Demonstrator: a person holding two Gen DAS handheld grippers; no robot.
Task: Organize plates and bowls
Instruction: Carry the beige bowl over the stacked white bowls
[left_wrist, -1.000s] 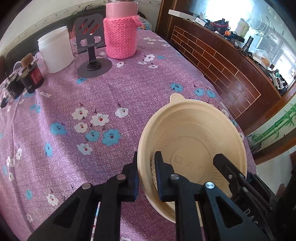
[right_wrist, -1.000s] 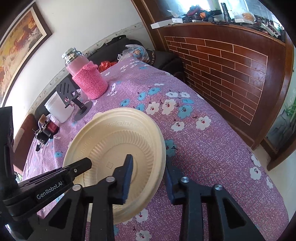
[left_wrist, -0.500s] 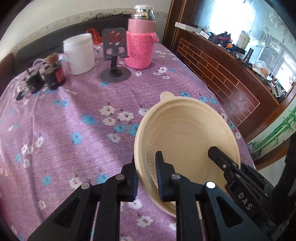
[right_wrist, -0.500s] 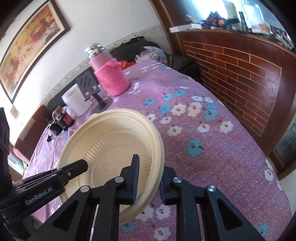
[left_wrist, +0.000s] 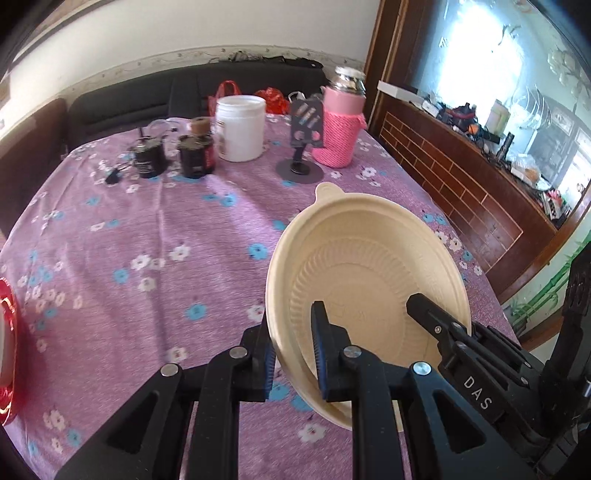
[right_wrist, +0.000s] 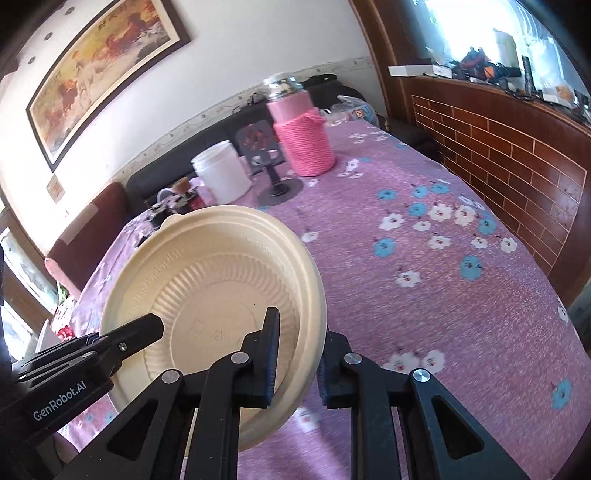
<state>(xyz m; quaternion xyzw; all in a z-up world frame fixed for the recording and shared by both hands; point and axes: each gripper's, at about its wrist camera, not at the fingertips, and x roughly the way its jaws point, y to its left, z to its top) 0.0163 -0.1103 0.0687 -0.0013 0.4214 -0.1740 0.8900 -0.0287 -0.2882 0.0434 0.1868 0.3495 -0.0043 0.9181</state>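
Note:
A cream disposable bowl (left_wrist: 369, 266) with a small tab on its far rim hangs tilted above the purple flowered tablecloth (left_wrist: 147, 236). My left gripper (left_wrist: 291, 354) is shut on its left rim, one pad inside and one outside. My right gripper (right_wrist: 297, 354) is shut on the opposite, right rim of the same bowl (right_wrist: 207, 273). Each gripper shows in the other's view: the right one (left_wrist: 443, 332) reaching into the bowl from the right, the left one (right_wrist: 129, 332) from the left. The bowl's underside is hidden.
At the table's far end stand a pink knit-covered bottle (left_wrist: 338, 136), a white jar (left_wrist: 240, 129), a grey phone stand (left_wrist: 303, 147) and two dark jars (left_wrist: 195, 155). A red-rimmed object (left_wrist: 7, 350) sits at the left edge. A brick-patterned counter (left_wrist: 461, 192) borders the right.
The right gripper's jaws closed onto the bowl's rim. Both grippers then lifted the bowl and drew back, so the far objects look smaller and more of the table shows.

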